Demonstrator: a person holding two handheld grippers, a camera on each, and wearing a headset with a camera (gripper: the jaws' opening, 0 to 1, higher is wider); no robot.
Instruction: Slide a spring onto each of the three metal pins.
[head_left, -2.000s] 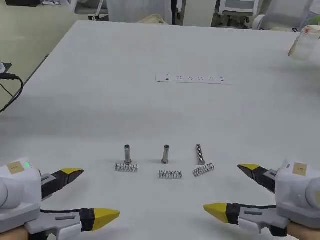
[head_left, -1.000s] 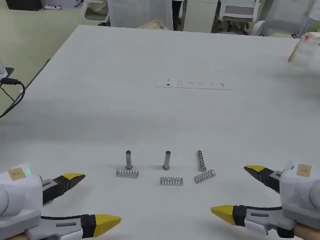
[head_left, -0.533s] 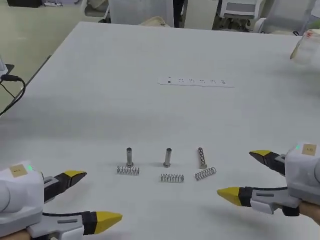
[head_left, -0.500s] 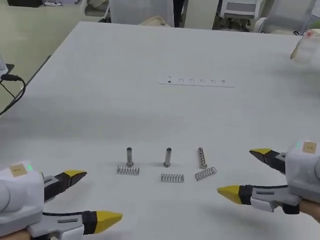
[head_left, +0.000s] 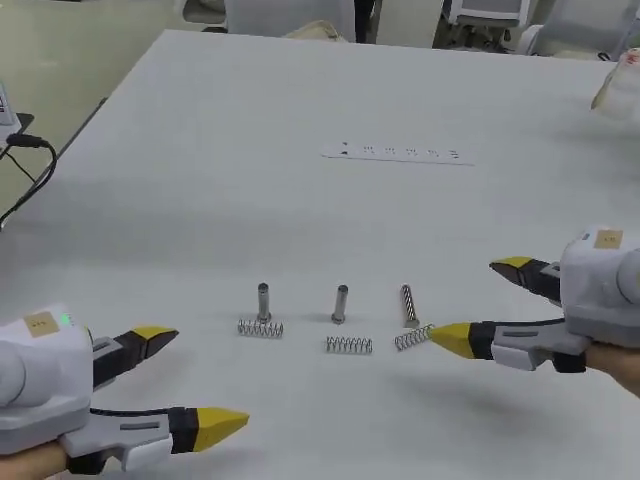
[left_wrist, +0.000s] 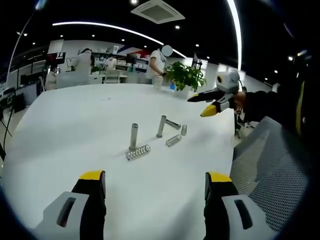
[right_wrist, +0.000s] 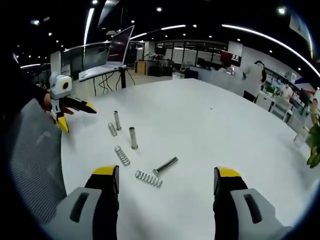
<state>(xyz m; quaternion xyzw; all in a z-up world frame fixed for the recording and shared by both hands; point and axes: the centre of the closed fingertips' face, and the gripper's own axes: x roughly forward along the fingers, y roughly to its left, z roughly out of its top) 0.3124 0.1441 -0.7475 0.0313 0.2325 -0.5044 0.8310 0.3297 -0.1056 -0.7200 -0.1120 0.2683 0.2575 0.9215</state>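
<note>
Item: my right gripper. Moved forward and inward from its earlier place. One yellow fingertip is now just beside the endmost spring, where before it was well apart.

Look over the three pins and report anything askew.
The right pin lies tipped over on its side, while the left pin and middle pin stand upright. Its spring lies loose beside it. The pin would likely need standing up or holding before the spring slides on.
</note>
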